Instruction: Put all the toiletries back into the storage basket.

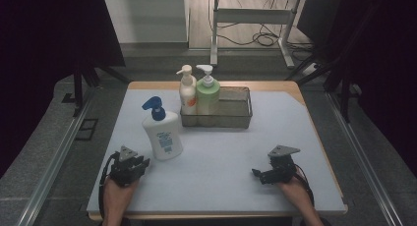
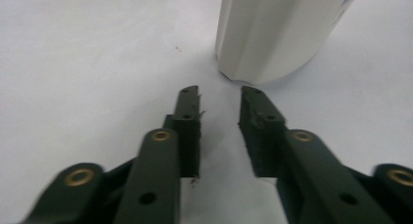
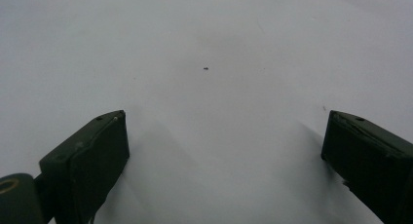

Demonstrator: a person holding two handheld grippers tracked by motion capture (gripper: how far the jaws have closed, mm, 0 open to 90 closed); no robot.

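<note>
Left gripper (image 1: 141, 163): fingers narrowly apart, holding nothing
Right gripper (image 1: 256, 174): fingers spread wide, empty
Blue-capped bottle (image 1: 162, 132): upright on worktop (image 1: 236, 157), just beyond left gripper, untouched

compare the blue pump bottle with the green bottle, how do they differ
The blue-pump bottle is white with a blue pump head; the green bottle has a pale green body and a white pump. The blue-pump bottle stands on the bare table, just ahead of the left tongs; the green bottle stands inside the metal basket. The blue-pump bottle looks wider. Both are upright pump bottles.
</note>
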